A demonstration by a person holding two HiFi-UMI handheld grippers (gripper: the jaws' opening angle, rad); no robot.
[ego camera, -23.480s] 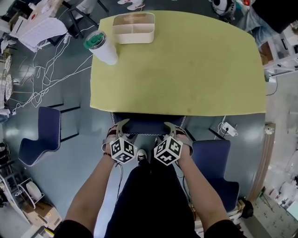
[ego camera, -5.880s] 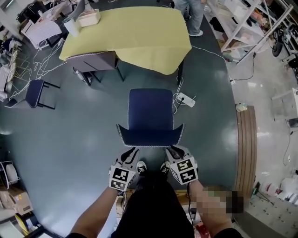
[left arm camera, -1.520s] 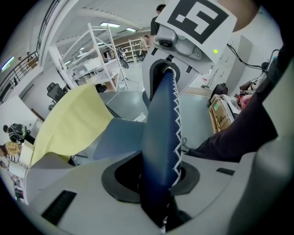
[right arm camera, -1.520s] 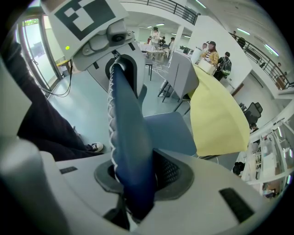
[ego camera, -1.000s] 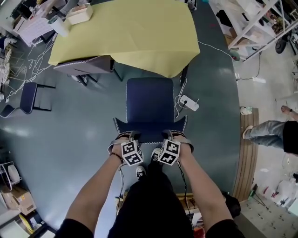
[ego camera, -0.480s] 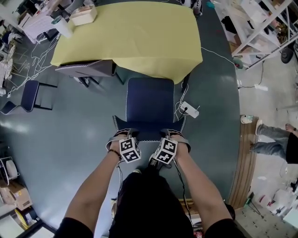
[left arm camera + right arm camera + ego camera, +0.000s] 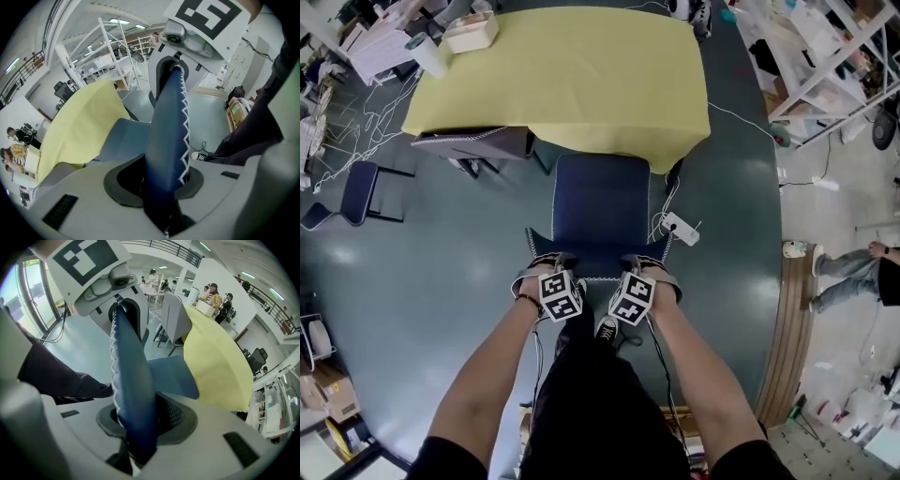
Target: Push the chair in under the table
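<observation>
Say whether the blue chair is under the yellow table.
Not yet: nearly all the chair seat shows, its front only at the table edge.

The left tool [image 7: 165, 185] is clamping the blue chair back [image 7: 166, 131], whose seat is pointing toward the yellow counter [image 7: 79, 126].

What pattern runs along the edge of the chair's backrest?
White zigzag stitching on the dark blue backrest, clearest in the left gripper view.

chair [image 7: 600, 202] — navy, white zigzag edge | table [image 7: 562, 80] — pale yellow | floor [image 7: 441, 281] dark grey-green | other chair [image 7: 473, 142] grey
</observation>
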